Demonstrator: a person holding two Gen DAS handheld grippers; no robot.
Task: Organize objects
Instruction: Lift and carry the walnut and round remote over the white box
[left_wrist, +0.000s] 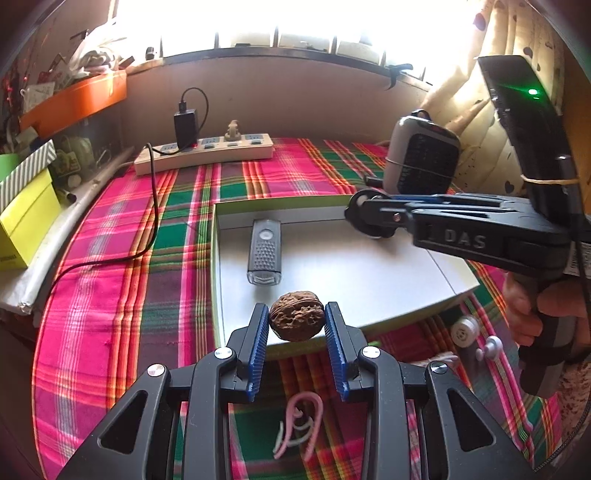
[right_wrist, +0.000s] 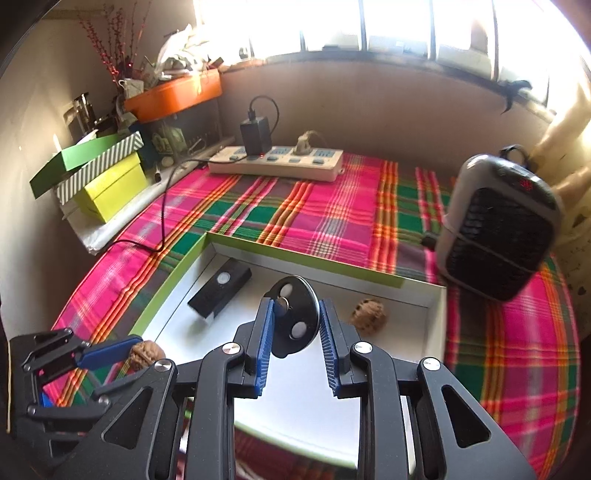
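My left gripper (left_wrist: 297, 319) is shut on a brown walnut (left_wrist: 296, 320) and holds it over the near edge of a shallow white box with a green rim (left_wrist: 213, 236). My right gripper (right_wrist: 296, 317) is shut on a black disc with round holes (right_wrist: 295, 317), held above the box floor (right_wrist: 177, 325); it also shows in the left wrist view (left_wrist: 369, 218). A black bike light (left_wrist: 264, 253) lies in the box. A second walnut (right_wrist: 368, 316) lies in the box near its right wall. The left gripper with its walnut (right_wrist: 147, 352) shows at lower left in the right wrist view.
The box sits on a pink-green plaid cloth (left_wrist: 110, 258). A white power strip with a black charger (left_wrist: 205, 149) lies at the back. A small grey heater (right_wrist: 502, 229) stands at right. Stacked boxes (right_wrist: 107, 177) stand at left. A pink loop (left_wrist: 301, 424) and small white knobs (left_wrist: 476, 338) lie near me.
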